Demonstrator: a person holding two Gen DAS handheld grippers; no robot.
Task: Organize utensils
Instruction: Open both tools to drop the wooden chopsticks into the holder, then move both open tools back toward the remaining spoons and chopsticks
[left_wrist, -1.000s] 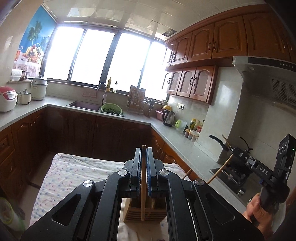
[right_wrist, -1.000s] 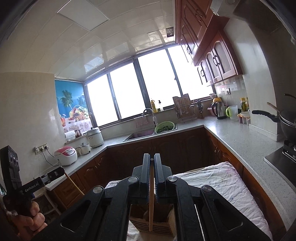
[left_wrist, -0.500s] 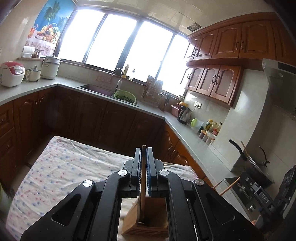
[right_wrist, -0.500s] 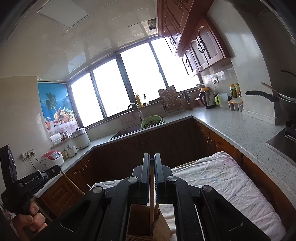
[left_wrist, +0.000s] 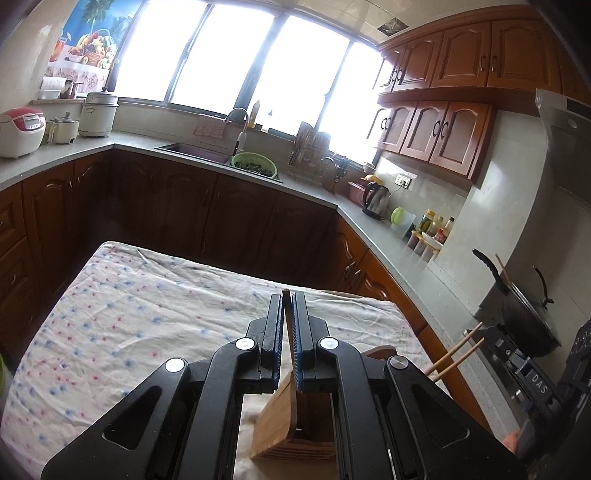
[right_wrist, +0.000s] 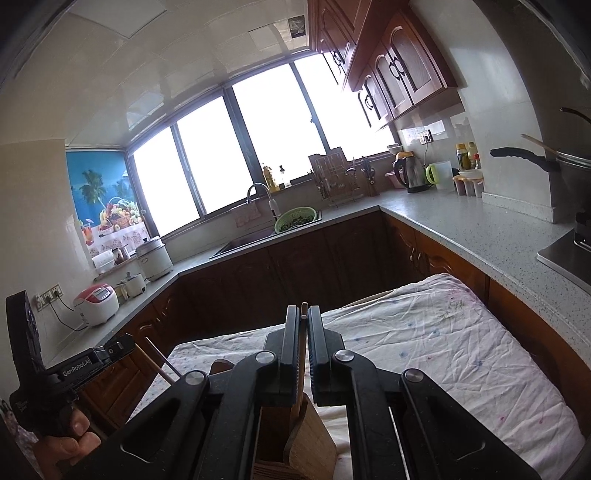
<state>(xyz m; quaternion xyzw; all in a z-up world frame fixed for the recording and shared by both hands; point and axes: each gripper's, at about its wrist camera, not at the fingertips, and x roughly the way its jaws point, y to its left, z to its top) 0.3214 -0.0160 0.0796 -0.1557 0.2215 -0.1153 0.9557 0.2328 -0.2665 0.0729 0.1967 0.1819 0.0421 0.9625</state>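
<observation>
My left gripper (left_wrist: 287, 306) is shut on a wooden chopstick (left_wrist: 291, 339) that hangs down into a bamboo utensil holder (left_wrist: 280, 424) standing on the cloth-covered table (left_wrist: 147, 314). My right gripper (right_wrist: 303, 321) is shut on another wooden chopstick (right_wrist: 302, 354), held upright over the same holder (right_wrist: 299, 446). In the left wrist view the right gripper's body (left_wrist: 532, 380) shows at the right with chopstick ends (left_wrist: 454, 352) sticking out. In the right wrist view the left gripper's body (right_wrist: 77, 369) shows at the left with its chopstick (right_wrist: 155, 360).
Counters (left_wrist: 399, 243) run around the table with a sink (left_wrist: 195, 153), a green colander (left_wrist: 254, 164), a kettle (left_wrist: 376, 201), rice cookers (left_wrist: 20, 131) and a wok on the stove (left_wrist: 528, 317). Dark wooden cabinets (left_wrist: 236, 218) stand behind the table.
Both grippers have tilted downward and lowered, so the table and holder come up in view. Both chopsticks stay gripped and now reach lower into the holder.
</observation>
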